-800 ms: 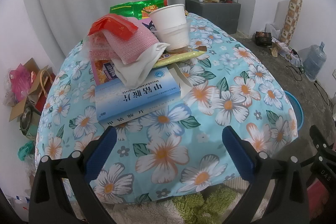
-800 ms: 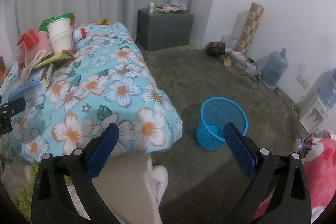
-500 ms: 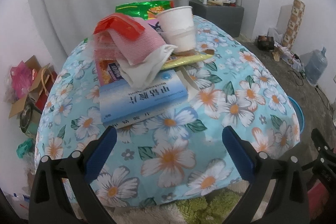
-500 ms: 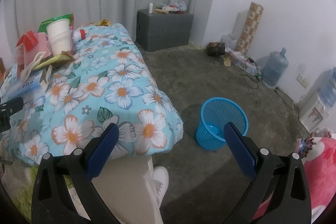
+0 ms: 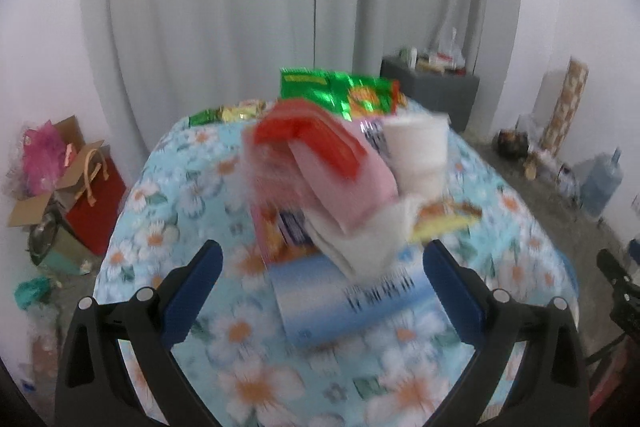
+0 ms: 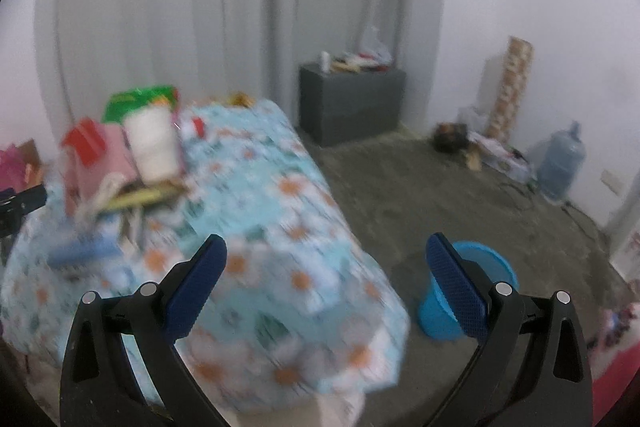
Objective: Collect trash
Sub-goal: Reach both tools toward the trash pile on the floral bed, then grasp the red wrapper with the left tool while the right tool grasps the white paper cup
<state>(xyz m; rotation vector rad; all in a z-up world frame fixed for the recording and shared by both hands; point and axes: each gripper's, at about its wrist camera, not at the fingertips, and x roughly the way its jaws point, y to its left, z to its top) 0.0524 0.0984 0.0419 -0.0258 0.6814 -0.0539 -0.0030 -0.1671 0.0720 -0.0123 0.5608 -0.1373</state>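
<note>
Left wrist view shows our left gripper (image 5: 322, 267) with its jaws wide apart and nothing between them, pointing at the trash pile on the flowered tablecloth (image 5: 512, 227). We take the white cup (image 5: 418, 155) as landmark. Just left of the cup lie a red wrapper (image 5: 308, 137) and a pink cloth (image 5: 344, 187), behind it a green snack bag (image 5: 336, 91), and in front of it a blue box (image 5: 352, 303).

Our right gripper (image 6: 326, 271) is also wide and holds nothing. The blue basket (image 6: 496, 267) stands on the floor, well apart from the cup.

We judge the pile is loose. If we grip one low piece, the cup can tip and the wrappers can slide off the cloth. Both pictures are blurred, so exact contacts are unclear.
</note>
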